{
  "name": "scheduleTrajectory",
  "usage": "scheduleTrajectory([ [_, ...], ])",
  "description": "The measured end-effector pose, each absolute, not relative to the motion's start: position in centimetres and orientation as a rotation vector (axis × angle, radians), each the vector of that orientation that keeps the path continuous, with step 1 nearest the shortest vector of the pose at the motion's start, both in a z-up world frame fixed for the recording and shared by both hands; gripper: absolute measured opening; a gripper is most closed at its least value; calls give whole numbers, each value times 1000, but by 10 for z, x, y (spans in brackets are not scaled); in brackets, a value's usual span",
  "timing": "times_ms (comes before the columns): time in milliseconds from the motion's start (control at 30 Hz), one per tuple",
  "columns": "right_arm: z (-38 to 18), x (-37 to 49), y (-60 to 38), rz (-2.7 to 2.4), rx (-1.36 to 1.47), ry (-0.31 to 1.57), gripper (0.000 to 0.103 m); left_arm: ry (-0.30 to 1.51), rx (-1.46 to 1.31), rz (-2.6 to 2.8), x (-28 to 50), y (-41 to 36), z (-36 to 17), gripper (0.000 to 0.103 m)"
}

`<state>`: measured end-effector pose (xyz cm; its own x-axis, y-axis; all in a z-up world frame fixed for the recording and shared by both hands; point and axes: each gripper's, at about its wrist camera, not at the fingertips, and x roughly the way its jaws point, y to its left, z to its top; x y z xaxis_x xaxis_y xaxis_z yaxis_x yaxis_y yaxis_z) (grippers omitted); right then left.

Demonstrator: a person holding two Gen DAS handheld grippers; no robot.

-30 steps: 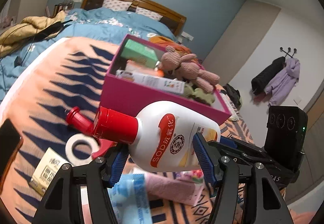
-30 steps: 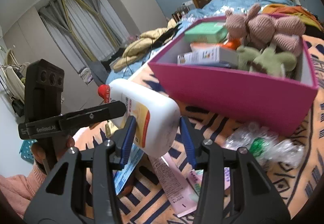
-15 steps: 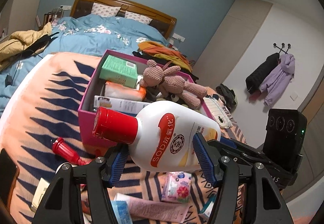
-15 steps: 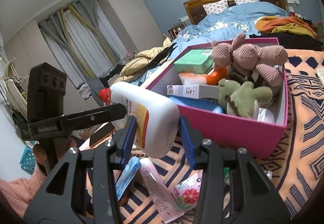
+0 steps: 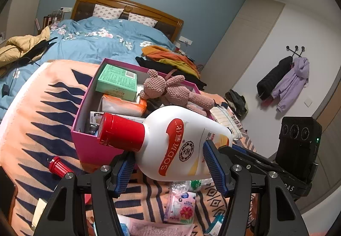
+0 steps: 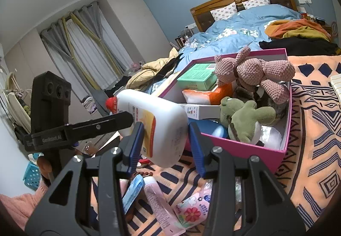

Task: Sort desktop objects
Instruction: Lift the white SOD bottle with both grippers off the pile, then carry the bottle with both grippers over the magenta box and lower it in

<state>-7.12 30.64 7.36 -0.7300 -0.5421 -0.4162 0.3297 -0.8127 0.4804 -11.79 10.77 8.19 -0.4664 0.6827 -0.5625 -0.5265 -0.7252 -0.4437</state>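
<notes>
Bottle: white plastic lotion bottle with a red screw cap [image 5: 181, 146], lying on its side in the air, carried between our two tools just in front of and above the near wall of the magenta cardboard box [image 5: 93, 148].
Left tongs: the left tongs [image 5: 170, 170] are clamped across the bottle's shoulder and body, blue pads pressing on either flank, red cap pointing left.
Right tongs: the right tongs [image 6: 166, 146] pinch the bottle's flat base end from the other side; we see the pads against the plastic, with the left tool's black finger lying along the bottle.
Weight: we judge it a full-size bottle, likely moderately heavy if filled; the contents are not visible.
Surface: smooth glossy plastic with a printed label, so we expect it to slip under the ribbed pads if the hold loosens.
Stiffness: the walls look fairly rigid; we judge it not fragile.
Best hold: across the wide body near the middle, not on the tapering neck or cap.
Box contents: a green carton [image 5: 116, 82], a pink knitted bear [image 5: 170, 91] and a green plush frog [image 6: 243, 118] already crowd it, leaving little free room.
Table: orange patterned cloth [image 5: 32, 112] strewn with small packets.
</notes>
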Motion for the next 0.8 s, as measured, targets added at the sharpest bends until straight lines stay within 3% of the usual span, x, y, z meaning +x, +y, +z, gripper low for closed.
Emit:
scheduleTrajectory([
  [800, 80, -97, 317, -2526, 757, -559, 45, -287, -993, 2200, -151, 118, 85, 65],
])
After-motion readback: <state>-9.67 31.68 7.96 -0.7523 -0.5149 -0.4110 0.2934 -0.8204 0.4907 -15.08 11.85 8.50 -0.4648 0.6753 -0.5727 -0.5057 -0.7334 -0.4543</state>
